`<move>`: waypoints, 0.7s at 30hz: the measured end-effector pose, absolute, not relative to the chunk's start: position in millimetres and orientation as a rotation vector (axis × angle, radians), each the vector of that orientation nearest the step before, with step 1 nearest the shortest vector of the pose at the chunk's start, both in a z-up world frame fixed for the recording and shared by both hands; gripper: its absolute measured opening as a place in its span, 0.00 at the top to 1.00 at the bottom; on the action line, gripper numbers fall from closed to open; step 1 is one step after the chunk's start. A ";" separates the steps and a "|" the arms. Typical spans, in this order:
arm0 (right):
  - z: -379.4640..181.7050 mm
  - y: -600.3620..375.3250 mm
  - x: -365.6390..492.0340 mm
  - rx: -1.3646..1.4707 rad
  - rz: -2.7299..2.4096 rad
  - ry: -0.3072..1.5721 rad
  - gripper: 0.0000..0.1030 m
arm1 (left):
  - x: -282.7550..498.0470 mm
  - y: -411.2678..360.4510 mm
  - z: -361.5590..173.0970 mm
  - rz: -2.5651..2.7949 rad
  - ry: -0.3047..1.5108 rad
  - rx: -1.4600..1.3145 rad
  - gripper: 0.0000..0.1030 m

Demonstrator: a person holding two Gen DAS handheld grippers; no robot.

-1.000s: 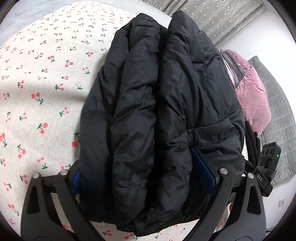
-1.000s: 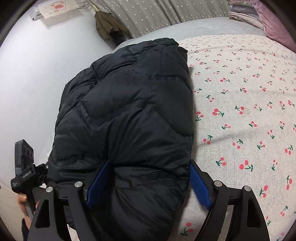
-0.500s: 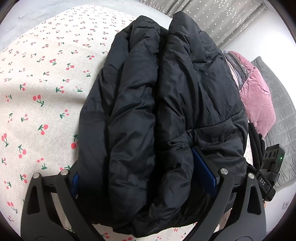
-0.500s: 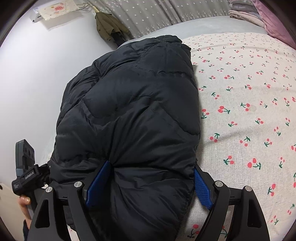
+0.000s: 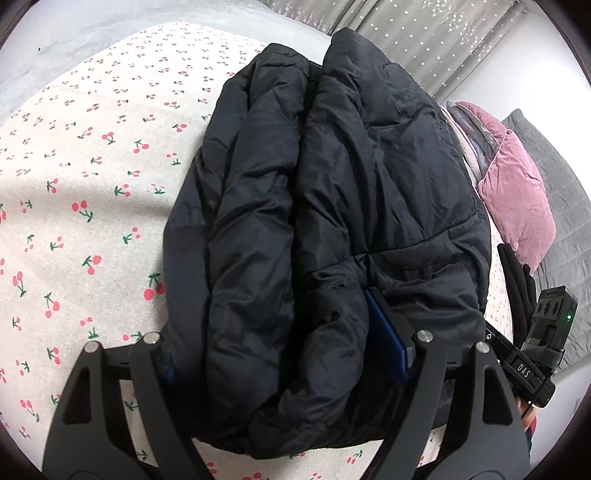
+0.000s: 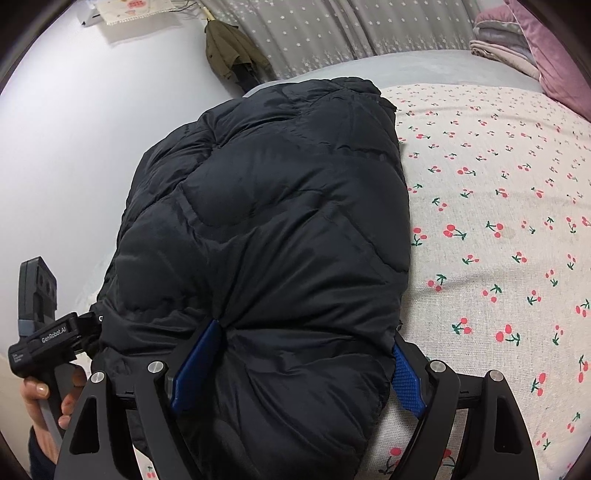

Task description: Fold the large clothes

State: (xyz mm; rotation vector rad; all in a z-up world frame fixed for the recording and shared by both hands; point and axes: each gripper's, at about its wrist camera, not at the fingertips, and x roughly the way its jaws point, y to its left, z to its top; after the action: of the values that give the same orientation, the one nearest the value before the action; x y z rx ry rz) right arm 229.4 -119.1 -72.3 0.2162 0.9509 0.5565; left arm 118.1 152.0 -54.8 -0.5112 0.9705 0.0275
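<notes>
A black puffer jacket (image 5: 332, 206) lies folded lengthwise on the cherry-print bed sheet (image 5: 74, 206). My left gripper (image 5: 273, 343) straddles its near end and its jaws are closing. The right blue pad (image 5: 386, 339) digs into the fabric, while the left pad is nearly hidden under the jacket's edge. In the right wrist view the same jacket (image 6: 280, 221) fills the middle, and my right gripper (image 6: 306, 339) clamps its near end. There the left pad (image 6: 195, 365) sinks into a crease and the right pad (image 6: 406, 380) sits against the edge.
A pink pillow (image 5: 517, 199) and a grey quilt (image 5: 569, 206) lie at the right. Star-print curtains (image 6: 332, 33) and an olive coat (image 6: 229, 51) hang behind the bed. A hand (image 6: 37, 391) holds the left gripper's handle. Open sheet (image 6: 498, 221) stretches right of the jacket.
The left gripper's right pad has moved inward and pinches the jacket's near end tighter. The right gripper keeps its hold, and the jacket's edge has shifted slightly onto its right pad.
</notes>
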 end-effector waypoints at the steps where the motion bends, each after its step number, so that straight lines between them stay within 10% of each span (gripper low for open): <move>1: -72.6 -118.5 228.6 0.214 0.556 0.950 0.17 | 119.1 153.0 -55.9 0.026 0.972 -0.515 0.21; 15: -73.7 -107.7 217.4 0.199 0.554 0.939 0.19 | 120.8 161.1 -67.1 0.016 0.972 -0.570 0.12; 21: -62.1 -100.5 203.2 0.082 0.552 0.870 0.44 | 111.6 150.5 -46.4 0.030 0.898 -0.488 0.61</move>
State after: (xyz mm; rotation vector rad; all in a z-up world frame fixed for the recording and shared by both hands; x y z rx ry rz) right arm 203.2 -100.5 -62.1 0.0825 0.8696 0.5517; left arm 111.6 150.5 -46.4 -0.4877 0.8976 0.0300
